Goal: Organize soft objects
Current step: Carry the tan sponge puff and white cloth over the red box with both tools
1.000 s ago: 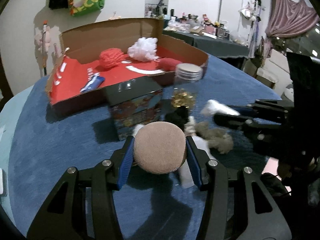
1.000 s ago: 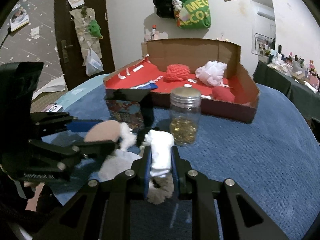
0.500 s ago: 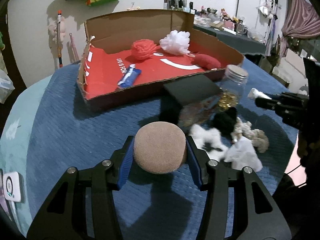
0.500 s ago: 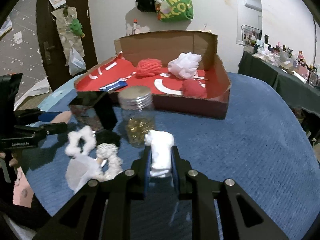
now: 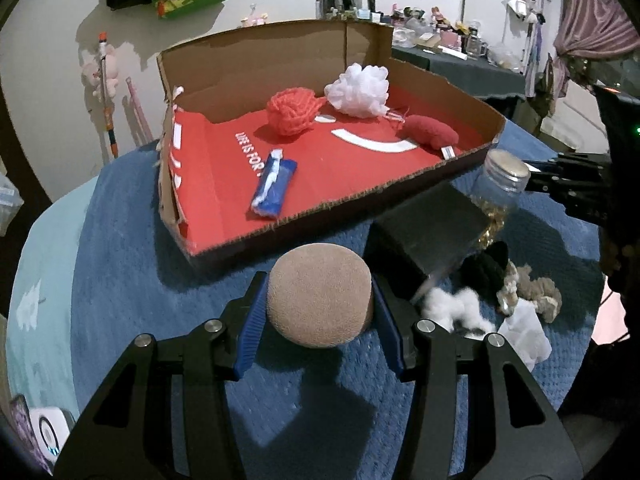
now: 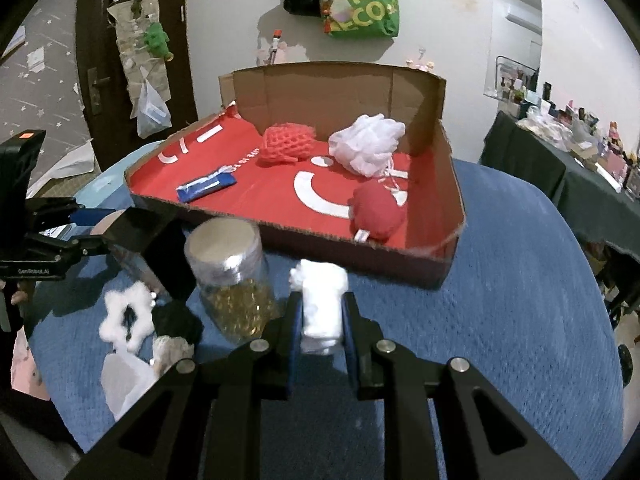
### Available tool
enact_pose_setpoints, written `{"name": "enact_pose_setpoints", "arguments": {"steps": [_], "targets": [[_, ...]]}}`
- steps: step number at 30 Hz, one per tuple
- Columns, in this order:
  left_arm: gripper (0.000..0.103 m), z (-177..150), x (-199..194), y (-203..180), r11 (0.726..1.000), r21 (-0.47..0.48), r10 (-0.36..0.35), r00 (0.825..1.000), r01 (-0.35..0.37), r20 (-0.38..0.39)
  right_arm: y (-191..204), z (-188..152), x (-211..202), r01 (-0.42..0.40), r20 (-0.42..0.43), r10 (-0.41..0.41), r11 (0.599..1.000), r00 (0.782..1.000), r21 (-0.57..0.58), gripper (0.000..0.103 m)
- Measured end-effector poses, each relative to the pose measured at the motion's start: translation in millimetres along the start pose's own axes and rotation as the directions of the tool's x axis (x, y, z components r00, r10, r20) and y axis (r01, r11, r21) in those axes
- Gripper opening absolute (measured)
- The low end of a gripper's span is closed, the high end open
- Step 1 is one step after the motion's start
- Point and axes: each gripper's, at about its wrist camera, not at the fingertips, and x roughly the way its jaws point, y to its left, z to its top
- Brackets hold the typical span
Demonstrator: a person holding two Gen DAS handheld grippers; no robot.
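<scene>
My left gripper (image 5: 320,312) is shut on a round tan sponge puff (image 5: 320,292), held above the blue cloth just in front of the cardboard box (image 5: 304,216). My right gripper (image 6: 322,316) is shut on a white fluffy wad (image 6: 322,300), near the box's front wall (image 6: 360,250). Inside the red-lined box lie a red net ball (image 5: 292,110), a white mesh pouf (image 5: 360,90), a red cushion (image 5: 430,132) and a blue packet (image 5: 274,188). Loose soft pieces stay on the cloth: a white fluffy ring (image 6: 126,316), a black one (image 6: 176,320) and a beige one (image 5: 536,292).
A glass jar with a silver lid (image 6: 228,276) and a dark box (image 5: 428,232) stand on the blue cloth (image 6: 500,300) between the grippers and the cardboard box. A white crumpled piece (image 5: 526,336) lies near the table's edge. A green bag (image 6: 364,0) hangs on the wall.
Both grippers have moved toward the cardboard box, carrying the tan puff and the white wad away from the pile of loose pieces; the box now looks larger and closer in both views.
</scene>
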Motion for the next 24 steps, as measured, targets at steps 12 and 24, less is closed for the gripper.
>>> {"name": "enact_pose_setpoints", "arguments": {"steps": [12,24], "targets": [[0.048,30,13,7,0.995,0.092,-0.035,0.999,0.036,-0.013,-4,27,16,-0.057,-0.022,0.056,0.997,0.998,-0.05,0.02],[0.048,56,29,13,0.982,0.146,-0.113,0.992,0.119,-0.053,-8,51,35,-0.183,-0.076,0.177,0.98,0.981,-0.074,0.02]]}}
